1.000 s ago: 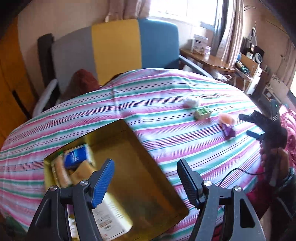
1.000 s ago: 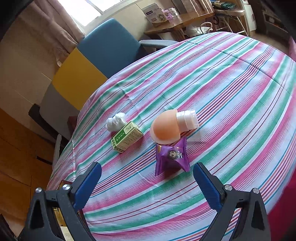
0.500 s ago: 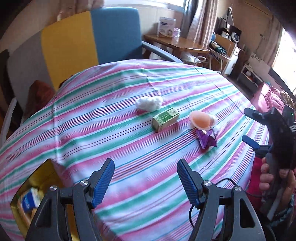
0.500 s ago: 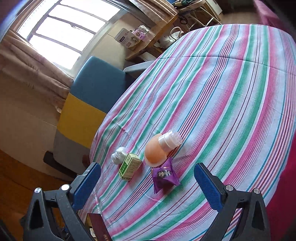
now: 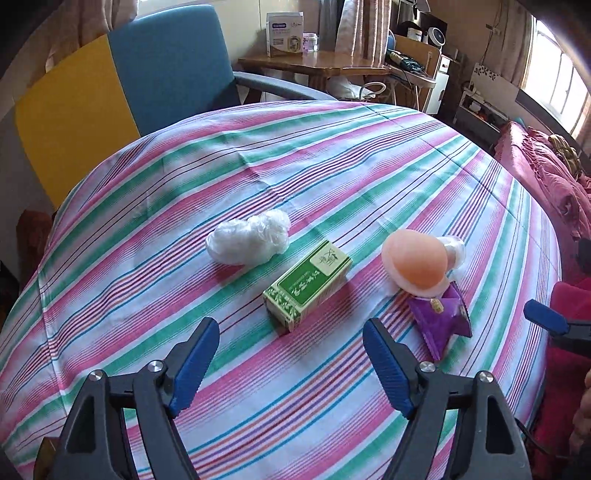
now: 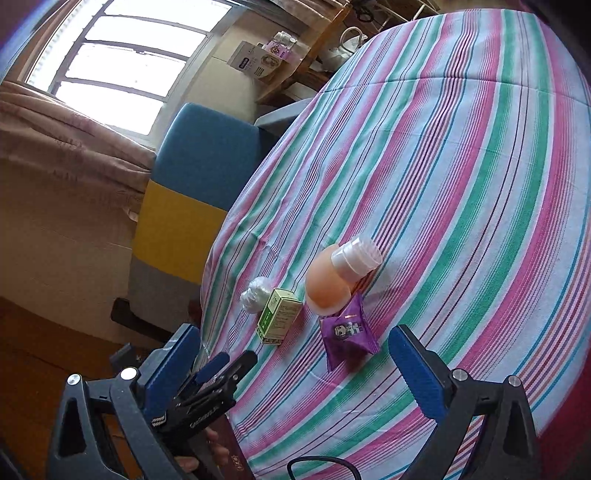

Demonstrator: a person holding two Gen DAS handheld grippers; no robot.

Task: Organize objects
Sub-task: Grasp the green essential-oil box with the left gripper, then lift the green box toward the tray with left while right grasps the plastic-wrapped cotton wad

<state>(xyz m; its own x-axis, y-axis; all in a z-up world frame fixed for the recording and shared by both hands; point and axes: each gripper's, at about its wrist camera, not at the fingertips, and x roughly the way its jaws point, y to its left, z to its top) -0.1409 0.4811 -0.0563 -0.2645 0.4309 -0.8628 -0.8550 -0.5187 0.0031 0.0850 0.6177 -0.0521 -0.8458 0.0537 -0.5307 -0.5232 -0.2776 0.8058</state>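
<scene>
Green box (image 5: 307, 284) lies just beyond left gripper (image 5: 290, 356).

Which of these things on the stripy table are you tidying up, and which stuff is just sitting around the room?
For tidying:
green box
white plastic wad
peach cup thing
purple packet

Just sitting around:
blue and yellow chair
white carton on the wooden side table
pink bedding

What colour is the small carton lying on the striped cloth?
Green and white small carton, clearest in the left wrist view.
</scene>
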